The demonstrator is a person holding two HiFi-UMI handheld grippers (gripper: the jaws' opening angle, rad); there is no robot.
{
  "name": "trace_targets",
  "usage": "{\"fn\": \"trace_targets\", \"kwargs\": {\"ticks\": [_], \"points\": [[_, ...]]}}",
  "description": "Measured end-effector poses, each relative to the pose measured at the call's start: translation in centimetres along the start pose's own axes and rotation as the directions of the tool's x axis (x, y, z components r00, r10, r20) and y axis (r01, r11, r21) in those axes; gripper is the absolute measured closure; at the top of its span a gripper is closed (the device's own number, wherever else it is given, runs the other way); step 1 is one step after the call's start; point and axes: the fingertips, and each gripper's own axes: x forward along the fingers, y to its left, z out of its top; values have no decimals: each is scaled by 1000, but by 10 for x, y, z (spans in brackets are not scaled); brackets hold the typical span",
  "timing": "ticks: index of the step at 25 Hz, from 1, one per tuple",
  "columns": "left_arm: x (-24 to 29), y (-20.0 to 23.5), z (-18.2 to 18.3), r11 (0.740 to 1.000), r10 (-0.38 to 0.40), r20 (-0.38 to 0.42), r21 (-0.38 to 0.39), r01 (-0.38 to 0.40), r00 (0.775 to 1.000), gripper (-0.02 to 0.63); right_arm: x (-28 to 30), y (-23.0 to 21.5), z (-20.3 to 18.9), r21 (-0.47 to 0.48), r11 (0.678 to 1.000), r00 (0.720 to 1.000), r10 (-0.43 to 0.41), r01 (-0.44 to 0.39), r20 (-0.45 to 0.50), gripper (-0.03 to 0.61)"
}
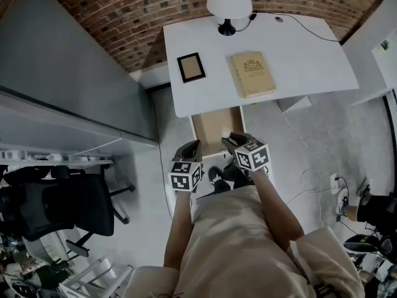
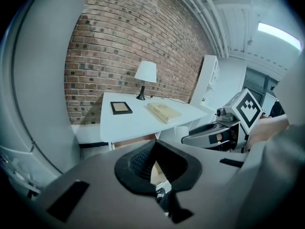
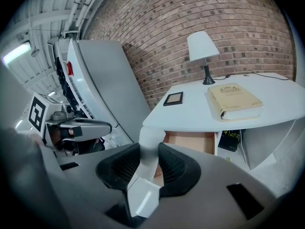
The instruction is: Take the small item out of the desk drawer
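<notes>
The white desk [image 1: 298,61] has its drawer [image 1: 213,129] pulled out, showing a bare brown bottom. My right gripper [image 3: 148,157] is shut on a small white cylindrical item [image 3: 149,144], which stands up between the ribbed pads, raised in front of the open drawer [image 3: 195,142]. In the head view the right gripper [image 1: 233,141] hovers over the drawer's front right corner; the item is hidden there. My left gripper [image 1: 190,146] hangs at the drawer's front left corner. Its black pads [image 2: 138,162] meet at the tips with nothing between them.
On the desk stand a white lamp [image 1: 229,0], a tan book [image 1: 252,74] and a small picture frame [image 1: 191,67]. A grey cabinet [image 1: 68,79] is at the left, a black office chair [image 1: 59,205] below it. Cables [image 1: 310,179] trail on the floor at the right.
</notes>
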Motion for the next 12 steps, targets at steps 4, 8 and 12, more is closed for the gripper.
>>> {"fn": "trace_targets", "kwargs": {"ticks": [4, 8, 12], "points": [[-1, 0, -1, 1000, 7, 0, 4, -7, 1000, 597, 1, 0, -3, -11, 1000, 1000, 4, -4, -11, 433], [0, -5, -3, 1000, -5, 0, 4, 5, 1000, 597, -3, 2, -5, -17, 1000, 1000, 3, -4, -12, 433], [-6, 1, -1, 1000, -11, 4, 5, 11, 1000, 597, 2, 10, -1, -22, 1000, 1000, 5, -5, -8, 433]]}}
